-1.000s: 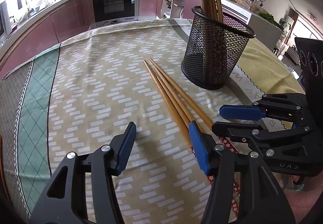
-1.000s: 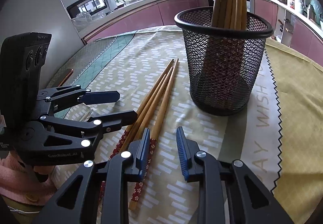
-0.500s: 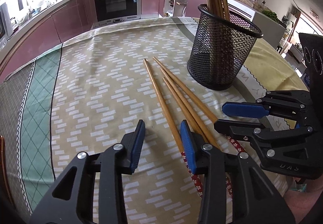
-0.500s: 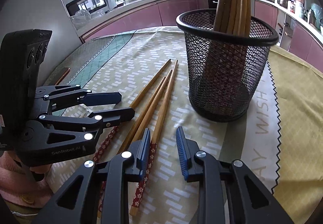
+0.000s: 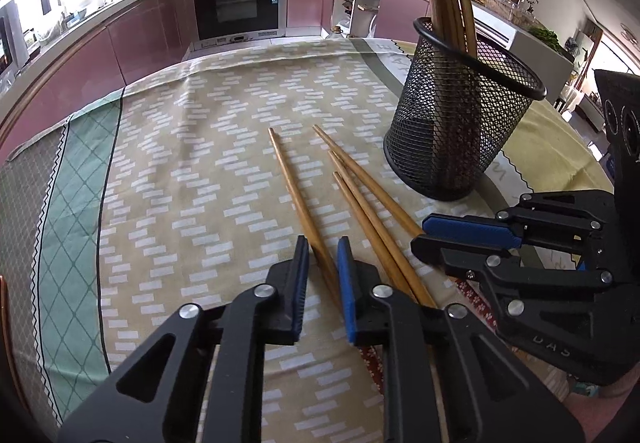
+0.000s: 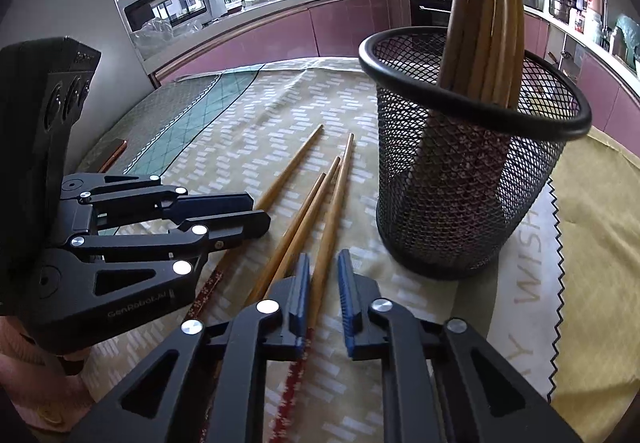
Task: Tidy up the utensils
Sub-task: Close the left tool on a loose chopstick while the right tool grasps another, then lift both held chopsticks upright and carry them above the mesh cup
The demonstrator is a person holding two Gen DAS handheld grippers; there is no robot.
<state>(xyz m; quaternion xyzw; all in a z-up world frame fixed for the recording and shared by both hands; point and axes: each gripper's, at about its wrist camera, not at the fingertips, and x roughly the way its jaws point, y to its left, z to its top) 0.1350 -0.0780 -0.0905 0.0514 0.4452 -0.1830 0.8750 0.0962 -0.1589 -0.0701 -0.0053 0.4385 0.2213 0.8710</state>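
We had left gripper (image 5: 323, 251) narrowed around leftmost chopstick (image 5: 294, 189), right gripper (image 6: 323, 275) likewise around rightmost chopstick (image 6: 334, 211); firm clamping unclear. Two chopsticks (image 5: 360, 199) between. Holder (image 6: 468, 179) beyond, mid-table, chopsticks upright inside.

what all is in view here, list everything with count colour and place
loose chopsticks: four, light wood with red patterned ends, flat on the tablecloth beside the holder
mesh holder: one, black, upright on the tablecloth
chopsticks in holder: several, brown, standing upright
tablecloth: one, beige with white dashes, green band at one side
oven: one, black, built into the pink cabinets behind
left claw: blue pads astride the leftmost chopstick
right claw: blue pads astride the rightmost chopstick
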